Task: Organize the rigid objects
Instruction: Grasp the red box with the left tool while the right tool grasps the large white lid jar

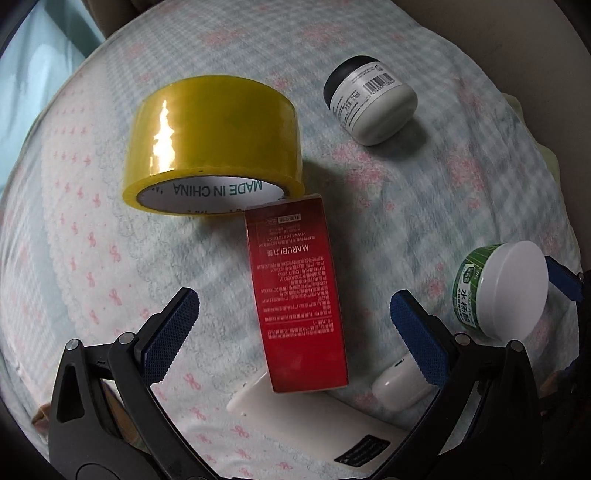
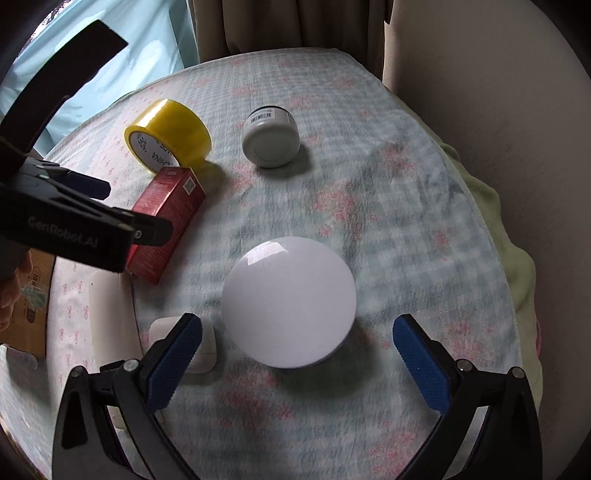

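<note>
- The red box (image 1: 297, 295) lies flat on the patterned blanket (image 1: 424, 206), its white print reading "MARUBI"; its far end touches the roll of yellow tape (image 1: 214, 144).
- The left tool (image 1: 295, 325) hovers over the box with its blue-padded jaws spread wide, one on each side of the box and clear of it.
- The yellow tape lies tilted on the blanket, its white core printed "MADE IN CHINA".
- Beyond the box, off to the right and well apart from it, a small white jar (image 1: 371, 99) with a black lid and a barcode label lies on its side.
- A green-labelled tub with a broad white lid (image 2: 290, 301) stands on the blanket to the right of the box. The right tool (image 2: 295, 354) hangs over it, jaws wide open, the tub between them but untouched.
- Just left of the tub sits a white earbud case (image 2: 207, 341), partly behind the right tool's left finger.
- Nearer still, a cream-white power bank (image 1: 325, 432) lies flat, the near end of the red box overlapping it.
- At the left edge of the right wrist view a cardboard box (image 2: 33, 306) shows, with part of a hand (image 2: 9, 291) beside it.
- Curtains (image 2: 277, 26) hang behind the bed.
</note>
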